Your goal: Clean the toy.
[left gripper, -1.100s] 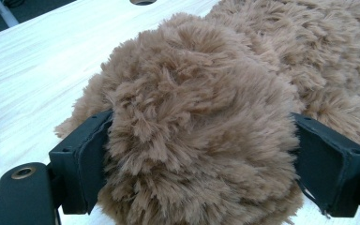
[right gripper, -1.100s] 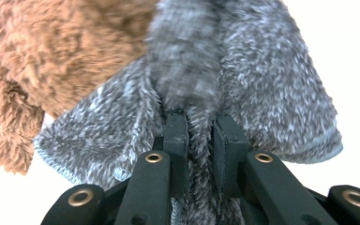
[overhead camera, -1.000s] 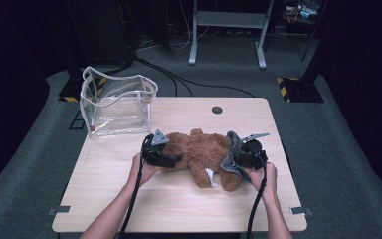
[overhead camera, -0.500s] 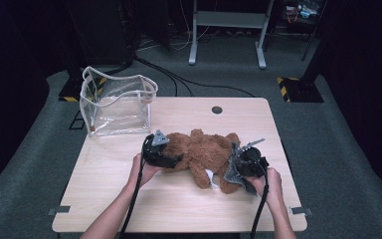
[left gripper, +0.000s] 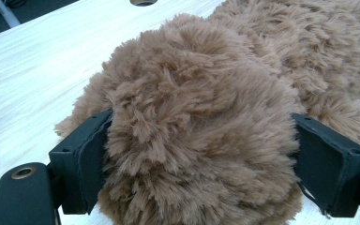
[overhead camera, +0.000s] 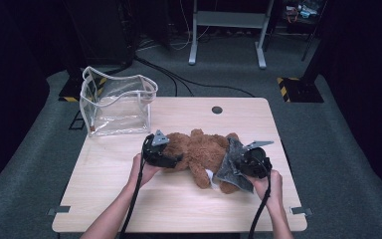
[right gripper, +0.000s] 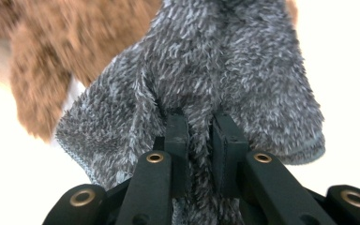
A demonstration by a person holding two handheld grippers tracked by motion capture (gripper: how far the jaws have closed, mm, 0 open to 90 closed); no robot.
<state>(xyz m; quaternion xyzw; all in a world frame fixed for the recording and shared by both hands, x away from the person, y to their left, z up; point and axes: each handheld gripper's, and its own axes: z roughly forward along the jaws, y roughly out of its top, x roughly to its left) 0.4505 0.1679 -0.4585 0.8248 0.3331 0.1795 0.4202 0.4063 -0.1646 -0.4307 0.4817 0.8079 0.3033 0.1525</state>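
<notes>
The teddy bear (overhead camera: 201, 154) lies across the middle of the frame on the table (overhead camera: 179, 209), long axis left to right. We clamp its head in our left gripper (overhead camera: 171, 160); our right gripper (overhead camera: 236, 167) pinches the grey cloth (overhead camera: 231, 172) at its other end.

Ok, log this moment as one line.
left gripper: shut on fluffy brown teddy bear | right gripper: shut on grey fleece cloth | clear plastic bag: upright, apart, on light wooden table
</notes>
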